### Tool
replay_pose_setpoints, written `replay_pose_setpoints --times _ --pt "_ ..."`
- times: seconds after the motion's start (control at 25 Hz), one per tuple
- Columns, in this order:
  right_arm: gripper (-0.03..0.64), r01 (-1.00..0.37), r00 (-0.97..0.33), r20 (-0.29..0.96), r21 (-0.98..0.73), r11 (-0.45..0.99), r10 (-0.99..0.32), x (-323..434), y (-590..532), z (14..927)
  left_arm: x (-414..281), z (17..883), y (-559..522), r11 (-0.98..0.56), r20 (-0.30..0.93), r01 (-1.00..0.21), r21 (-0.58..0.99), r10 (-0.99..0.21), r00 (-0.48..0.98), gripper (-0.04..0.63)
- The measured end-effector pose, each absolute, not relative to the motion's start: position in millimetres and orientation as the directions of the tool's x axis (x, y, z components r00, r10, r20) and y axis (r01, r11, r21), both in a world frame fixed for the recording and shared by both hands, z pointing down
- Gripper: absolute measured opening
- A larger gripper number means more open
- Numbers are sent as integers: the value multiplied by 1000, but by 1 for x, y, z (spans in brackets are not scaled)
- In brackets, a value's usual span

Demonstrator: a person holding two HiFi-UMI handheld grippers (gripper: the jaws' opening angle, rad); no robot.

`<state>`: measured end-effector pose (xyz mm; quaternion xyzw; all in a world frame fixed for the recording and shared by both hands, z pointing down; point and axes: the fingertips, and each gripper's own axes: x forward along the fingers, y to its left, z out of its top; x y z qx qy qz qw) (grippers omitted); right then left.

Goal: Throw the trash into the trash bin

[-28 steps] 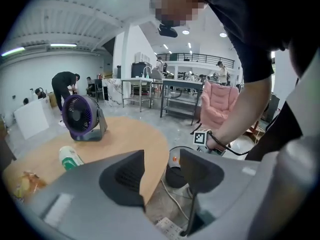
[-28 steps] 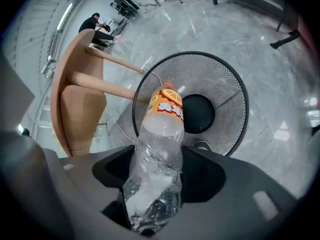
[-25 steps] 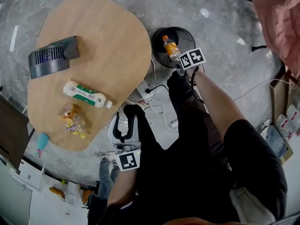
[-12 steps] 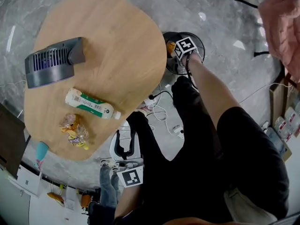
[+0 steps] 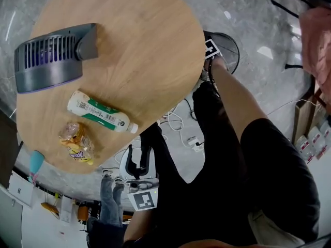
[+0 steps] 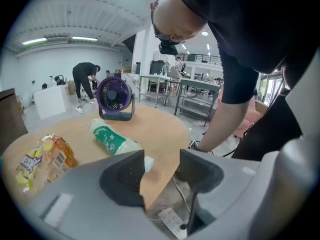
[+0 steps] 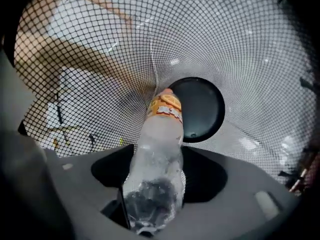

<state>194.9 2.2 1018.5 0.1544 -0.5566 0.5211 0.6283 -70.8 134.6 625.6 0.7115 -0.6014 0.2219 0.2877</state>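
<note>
Head view shows a wooden table point(image 5: 134, 40) carrying a fan point(image 5: 49, 58), a green bottle point(image 5: 98, 111) lying on its side and a snack bag point(image 5: 75, 143) just beside it. The table's edge and the person's forearm point(image 5: 238, 99) cover much of the mesh bin point(image 5: 232, 45), which stands on the floor to the right. Cables point(image 5: 173, 122) and a power strip point(image 5: 192, 142) lie on the floor between the table and the person's legs. The left gripper point(image 6: 160, 176) hangs off the near table edge with its jaws apart and nothing between them; only the table edge and the floor show through the gap. The right gripper point(image 7: 157, 176) reaches down inside the bin, clamped on the orange bottle point(image 7: 157, 139). That bottle is clear, crinkled plastic with an orange label near its far end. The far end points at the bin's black base point(image 7: 197, 109), and mesh wall surrounds it.
</note>
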Motion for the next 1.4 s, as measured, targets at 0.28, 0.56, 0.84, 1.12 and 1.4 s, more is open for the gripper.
replay_pose_setpoints --times 0.28,0.56,0.84,1.12,1.4 --pt "434 -755 -221 925 -363 547 308 186 -12 993 -60 625 130 -140 656 -977 160 -724 211 227" --pt "434 -619 -311 942 -101 779 -125 191 -49 874 -46 611 112 -224 631 -964 141 -730 262 227" --pt "433 -594 -652 678 -181 784 -338 130 -44 697 -65 597 99 -170 603 -981 88 -775 188 227" --pt "426 -408 -877 400 -330 851 -265 22 -4 576 -113 553 96 -66 471 -998 -18 -881 49 227" --pt "408 -261 -955 235 -381 887 -181 -76 44 514 -183 555 134 163 473 -987 -4 -869 -146 225"
